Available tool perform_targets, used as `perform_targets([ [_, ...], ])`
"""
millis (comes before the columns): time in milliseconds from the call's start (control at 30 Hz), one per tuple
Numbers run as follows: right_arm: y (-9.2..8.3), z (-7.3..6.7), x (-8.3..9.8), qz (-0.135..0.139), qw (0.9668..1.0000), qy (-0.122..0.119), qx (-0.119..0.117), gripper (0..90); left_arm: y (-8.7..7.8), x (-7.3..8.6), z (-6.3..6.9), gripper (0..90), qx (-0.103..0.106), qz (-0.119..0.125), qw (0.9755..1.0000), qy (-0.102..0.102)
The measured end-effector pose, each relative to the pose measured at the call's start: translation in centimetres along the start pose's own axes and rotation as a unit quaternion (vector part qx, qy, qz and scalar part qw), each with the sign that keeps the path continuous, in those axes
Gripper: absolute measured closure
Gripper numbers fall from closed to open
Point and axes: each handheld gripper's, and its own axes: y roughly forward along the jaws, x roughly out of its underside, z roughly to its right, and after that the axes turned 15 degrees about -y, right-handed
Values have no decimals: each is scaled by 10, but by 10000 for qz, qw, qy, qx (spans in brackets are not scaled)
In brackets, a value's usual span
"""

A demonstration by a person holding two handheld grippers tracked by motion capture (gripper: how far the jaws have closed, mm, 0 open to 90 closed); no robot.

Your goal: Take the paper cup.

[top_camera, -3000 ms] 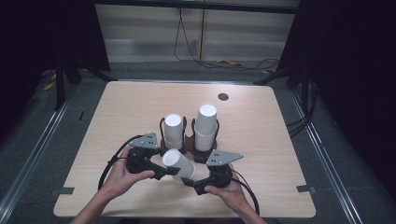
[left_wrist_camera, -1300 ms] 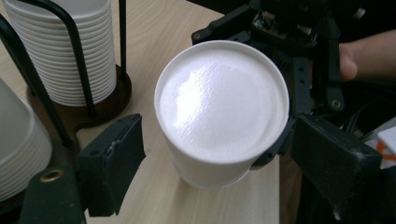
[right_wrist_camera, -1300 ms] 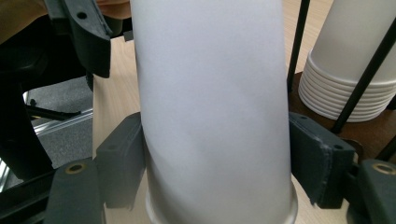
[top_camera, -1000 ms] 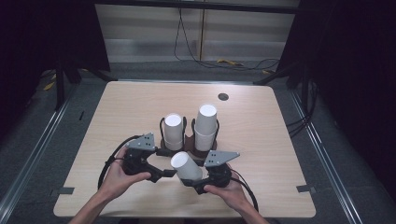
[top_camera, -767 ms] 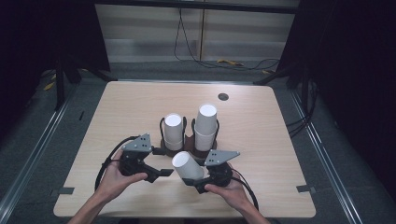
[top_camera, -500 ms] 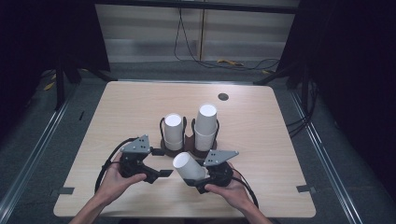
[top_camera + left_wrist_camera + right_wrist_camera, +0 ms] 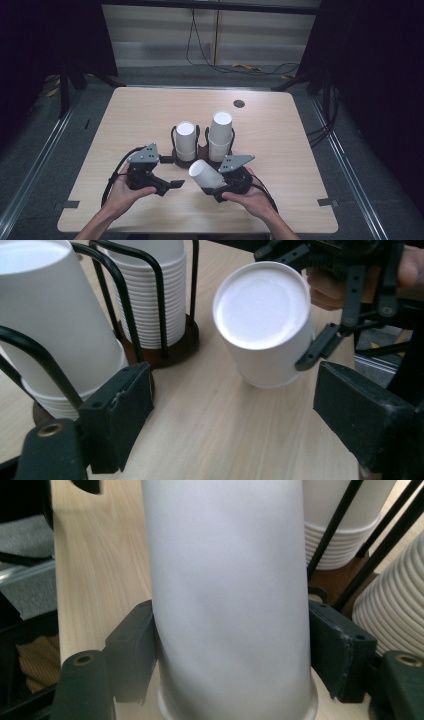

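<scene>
Cup [image 7: 206,174] clamped in right hand-held gripper [image 7: 226,181], long axis tilted, closed end aimed up-left toward left hand-held gripper [image 7: 167,184]; left jaws just opened wide, nothing between them; cup stacks [image 7: 185,141] just behind, on desk [image 7: 295,150]

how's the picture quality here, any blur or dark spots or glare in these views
High view: table evenly lit, surroundings almost black, slightly soft. Left gripper view: the held cup is sharp, its flat end brightly washed out; the near pads look softer. Right gripper view: the cup is so close it appears smooth and featureless, with gentle shading, no glare.
</scene>
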Motion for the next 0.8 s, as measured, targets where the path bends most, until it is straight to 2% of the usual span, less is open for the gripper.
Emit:
perform_targets([
  [67, 0, 1, -1, -99, 9999, -33, -36, 276, 0, 0, 1, 160, -38, -24, 10000, 19],
  [100, -1, 1, -2, -186, 9998, -108, -59, 277, 1, 0, 1, 159, 74, -66, 9999, 63],
  [133, -1, 1, -2, -186, 9998, -108, -59, 277, 1, 0, 1, 160, 74, -66, 9999, 63],
  [167, -3, 2, -5, -265, 9995, -130, -102, 278, 2, 0, 1, 171, 69, -169, 9998, 87],
  [267, -3, 3, -8, -360, 9990, -204, -157, 278, 5, 1, 2, 183, 76, -277, 9995, 94],
  [400, -1, 3, -11, -491, 9983, -290, -128, 280, 5, 1, 2, 193, 38, -298, 9995, 114],
  [500, 4, 2, -15, -768, 9958, -455, -204, 281, 6, 1, 2, 173, 8, -349, 9993, 142],
  [600, 5, 2, -17, -853, 9948, -475, -277, 281, 7, 1, 3, 161, -6, -367, 9992, 181],
  [633, 6, 2, -20, -943, 9934, -592, -281, 282, 8, 1, 5, 161, 38, -407, 9989, 222],
  [667, 6, 2, -20, -943, 9934, -592, -281, 282, 8, 1, 5, 161, 38, -407, 9989, 222],
  [800, 8, 2, -24, -1095, 9909, -682, -373, 283, 9, 1, 7, 163, -35, -495, 9983, 306],
])
